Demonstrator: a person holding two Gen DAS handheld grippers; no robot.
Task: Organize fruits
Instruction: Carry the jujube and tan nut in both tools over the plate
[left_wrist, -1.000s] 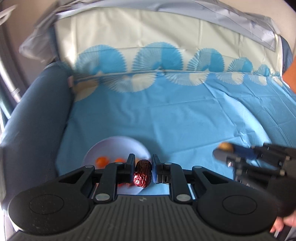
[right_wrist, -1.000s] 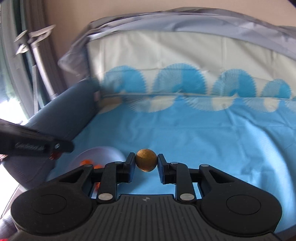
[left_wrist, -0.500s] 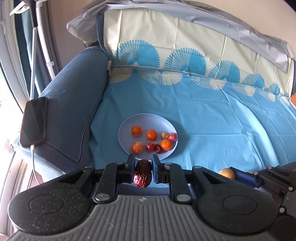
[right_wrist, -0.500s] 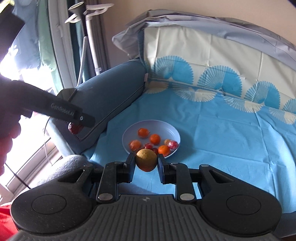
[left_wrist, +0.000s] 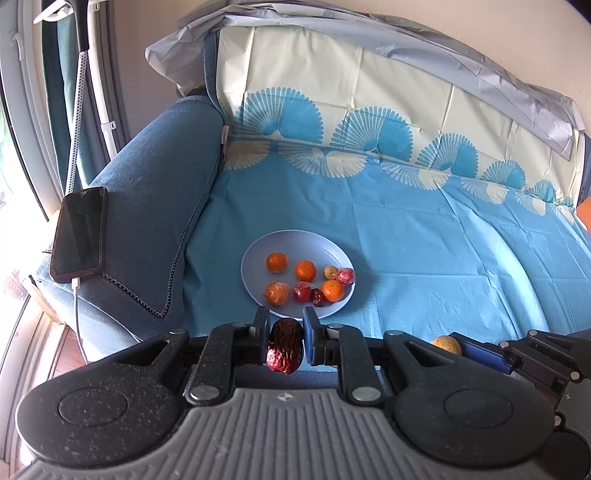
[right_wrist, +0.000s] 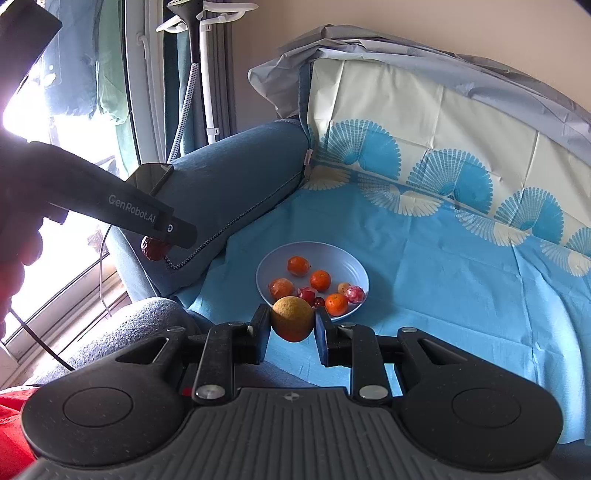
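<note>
You've pulled both grippers back: the left gripper (left_wrist: 285, 341) clamps the wrinkled dark-red date (left_wrist: 284, 350), the right gripper (right_wrist: 291, 325) the dull yellow-brown round fruit (right_wrist: 292, 318) (both short of the pale-blue round plate (left_wrist: 258, 254)); delivery remains.

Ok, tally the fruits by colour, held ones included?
Orange round fruits: 4
Red or pink round fruits: 2
Dark red wrinkled dates: 2, one in left gripper
Yellowish round fruits: 2, one in right gripper
Total: 10
</note>
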